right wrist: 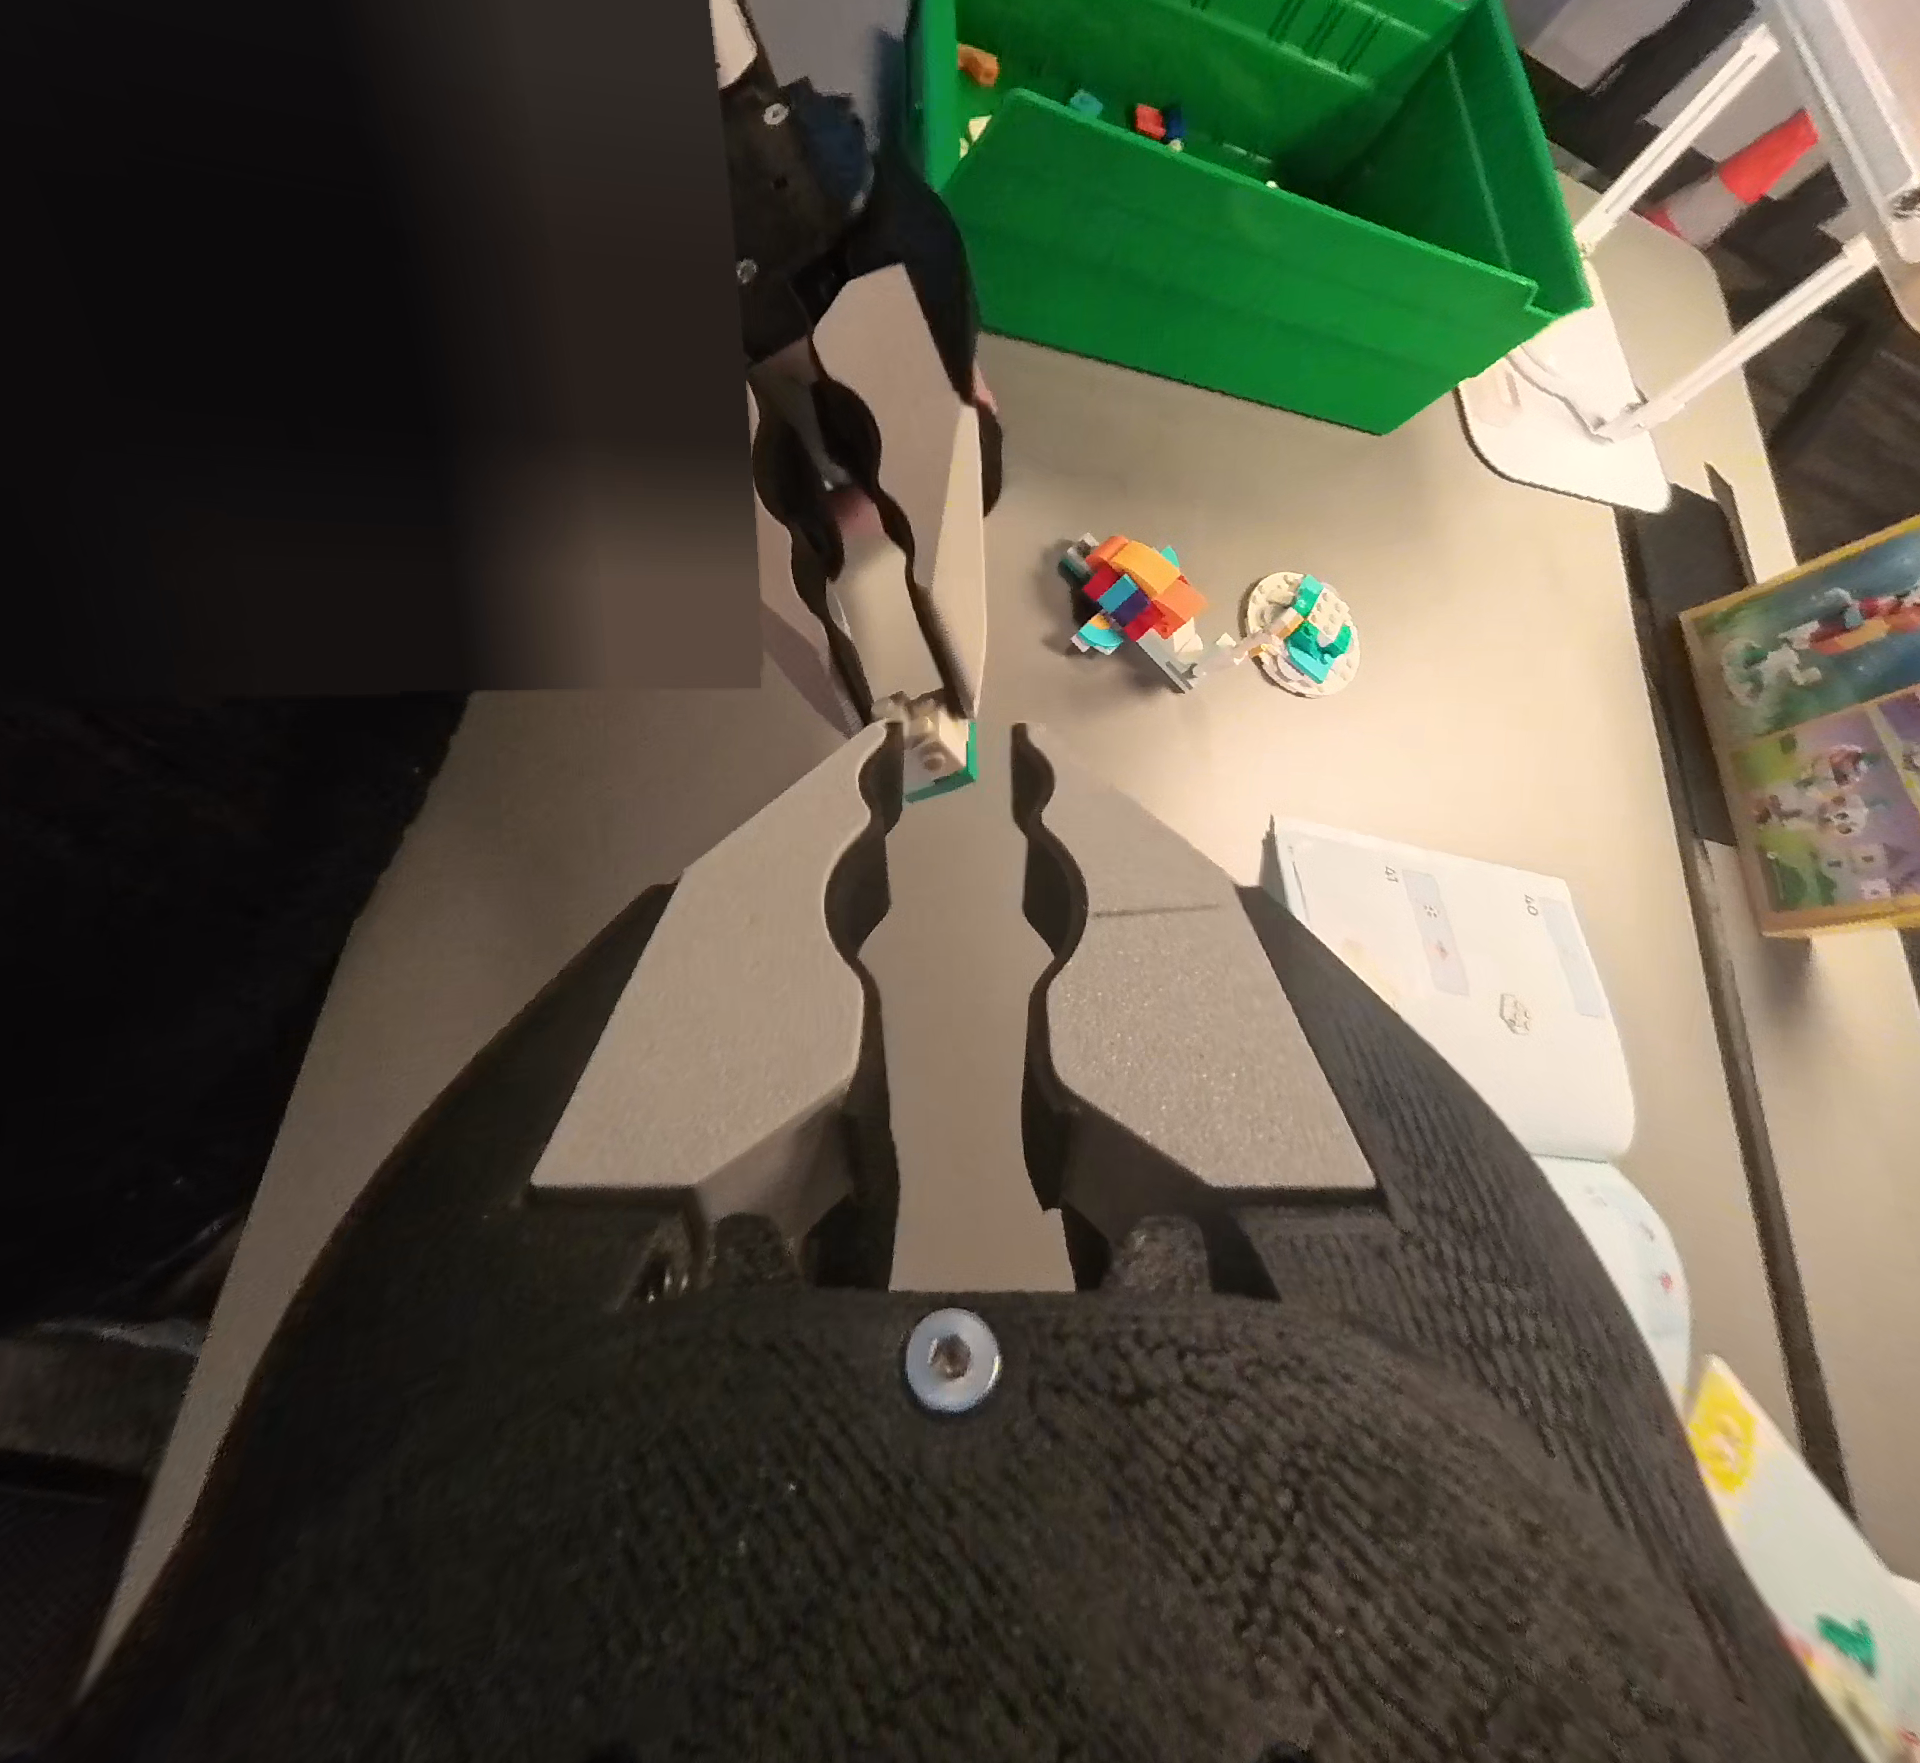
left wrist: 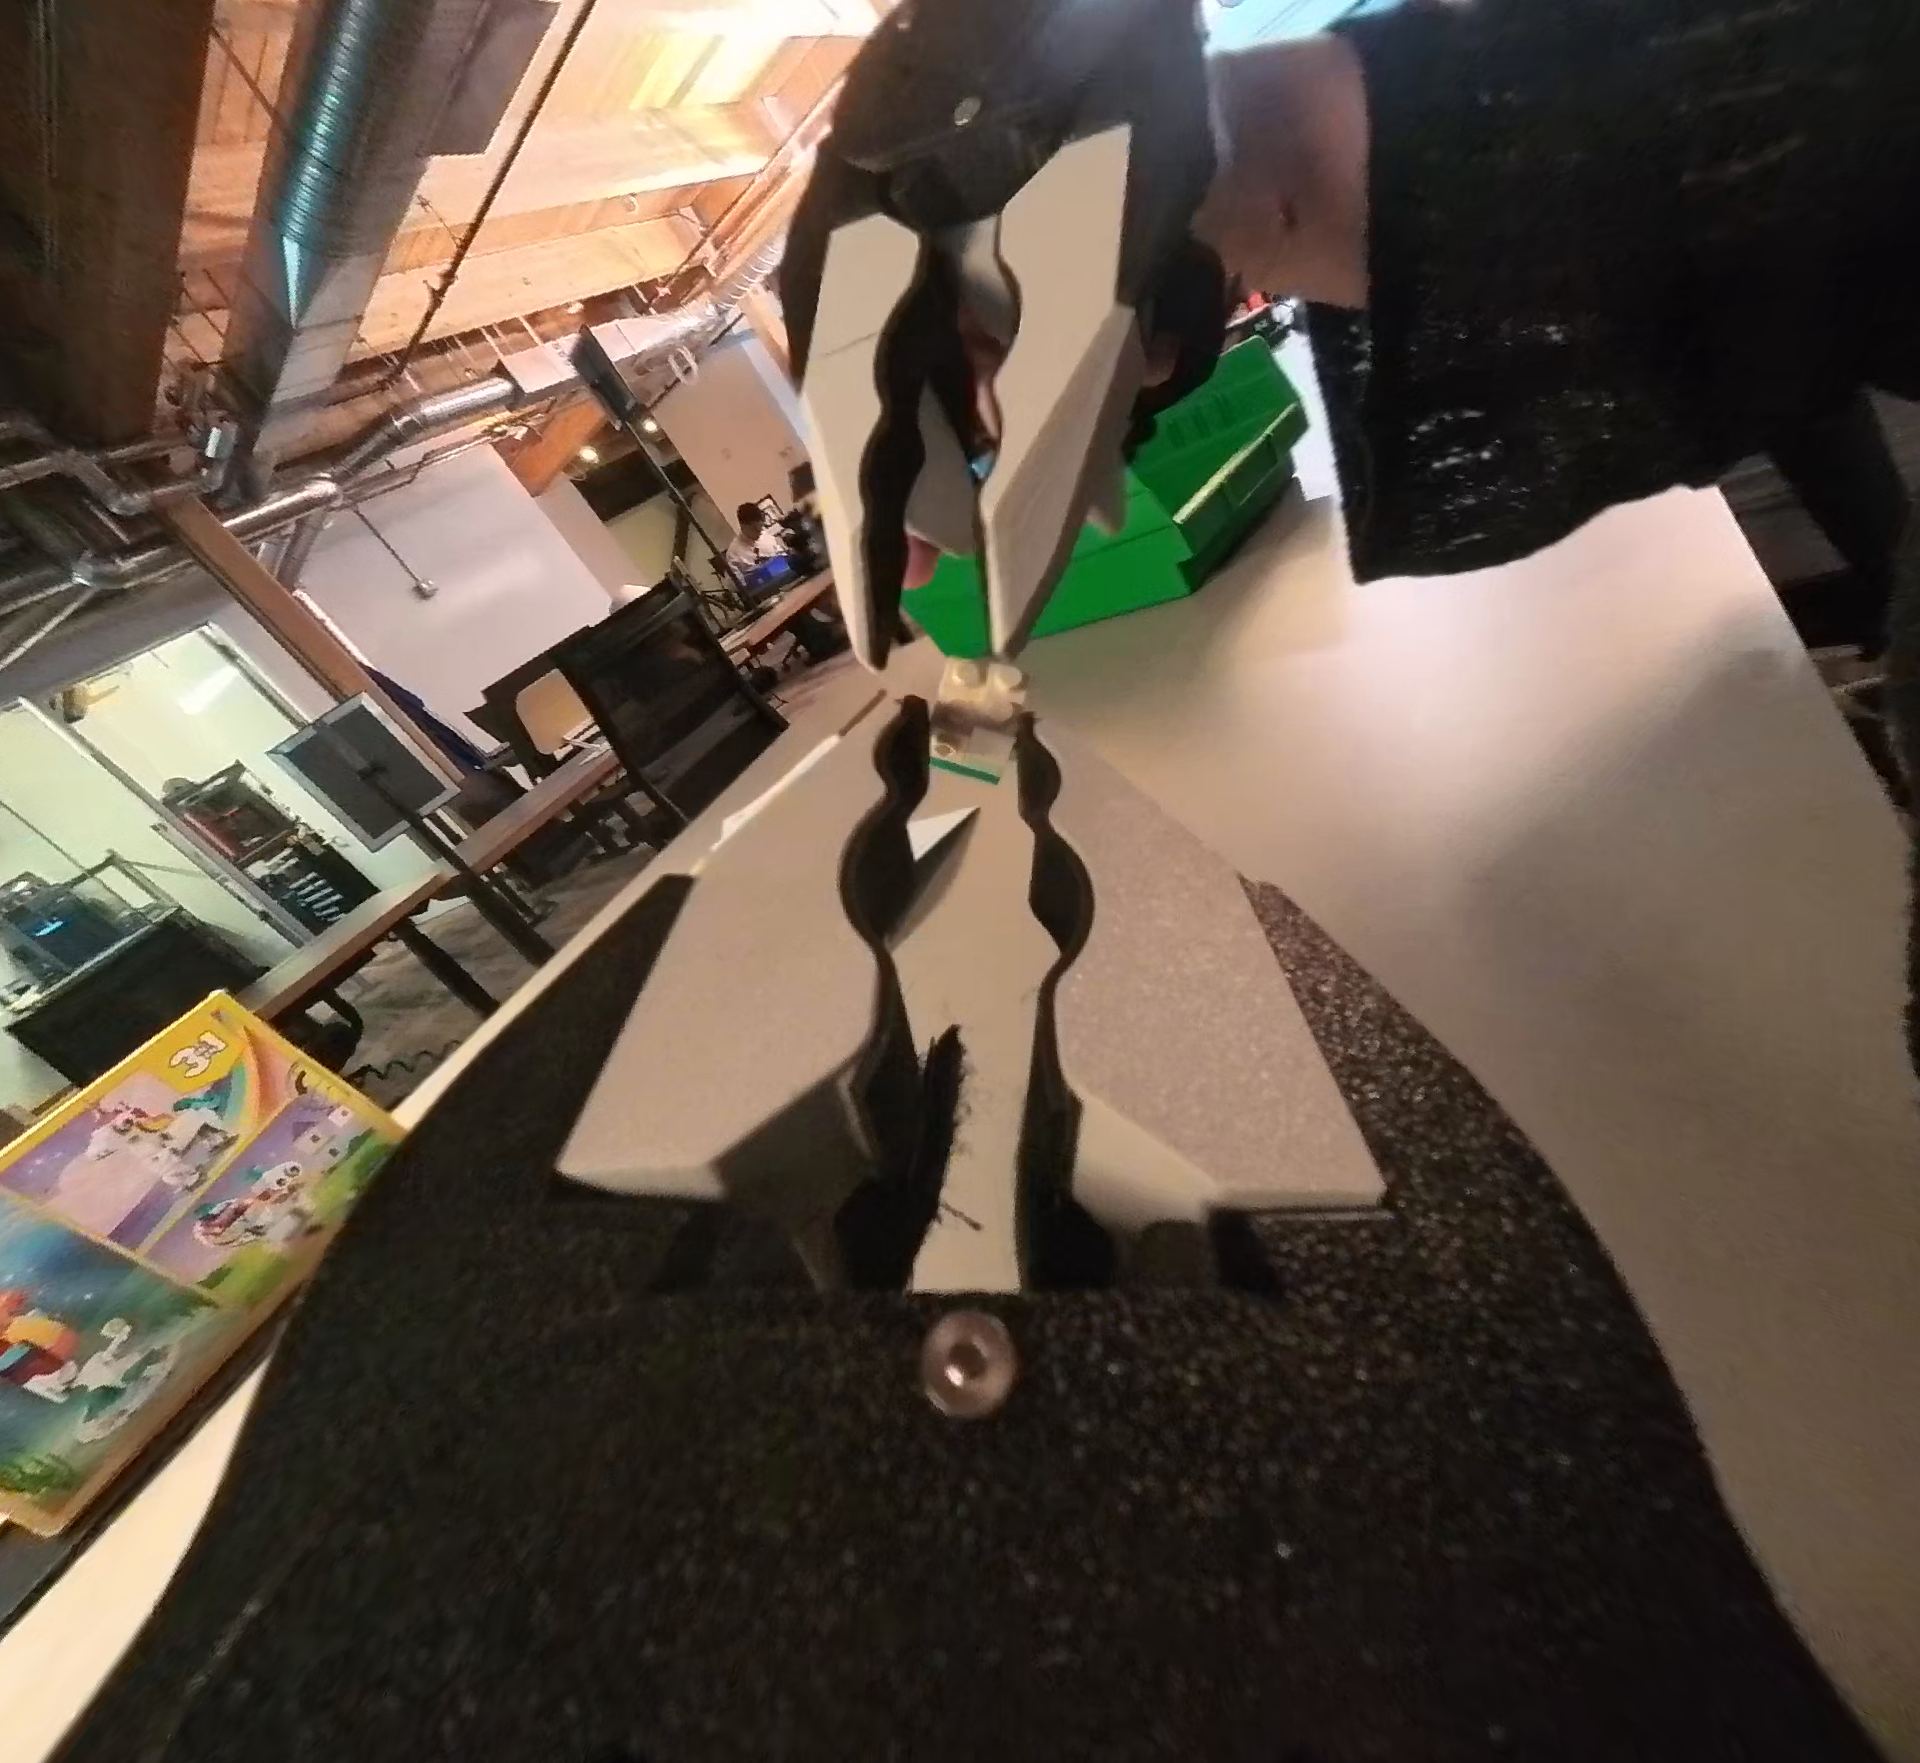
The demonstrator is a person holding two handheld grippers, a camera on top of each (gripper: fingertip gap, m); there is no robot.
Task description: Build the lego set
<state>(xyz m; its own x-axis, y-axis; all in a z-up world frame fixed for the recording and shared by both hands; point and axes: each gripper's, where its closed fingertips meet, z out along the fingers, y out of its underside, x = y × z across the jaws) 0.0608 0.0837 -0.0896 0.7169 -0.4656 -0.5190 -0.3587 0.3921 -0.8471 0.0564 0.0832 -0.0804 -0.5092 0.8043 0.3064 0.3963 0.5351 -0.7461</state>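
Mid-air joining step: left tongs (left wrist: pixel 971 726) pinch small white-and-green subassembly (left wrist: pixel 971 737); right tongs (right wrist: pixel 951 726) spread, one tip touching it. Next, judged: press straight, keeping studs aligned.

A smooth pale beige tabletop (right wrist: pixel 1195 778) carries a green plastic bin (right wrist: pixel 1247 279) toward its far edge. Mid-table sit a multicoloured brick model (right wrist: pixel 1138 596) and a round white brick plate (right wrist: pixel 1301 633). An open instruction booklet (right wrist: pixel 1455 986) and a cardboard box (right wrist: pixel 1818 737) lie along the right edge.
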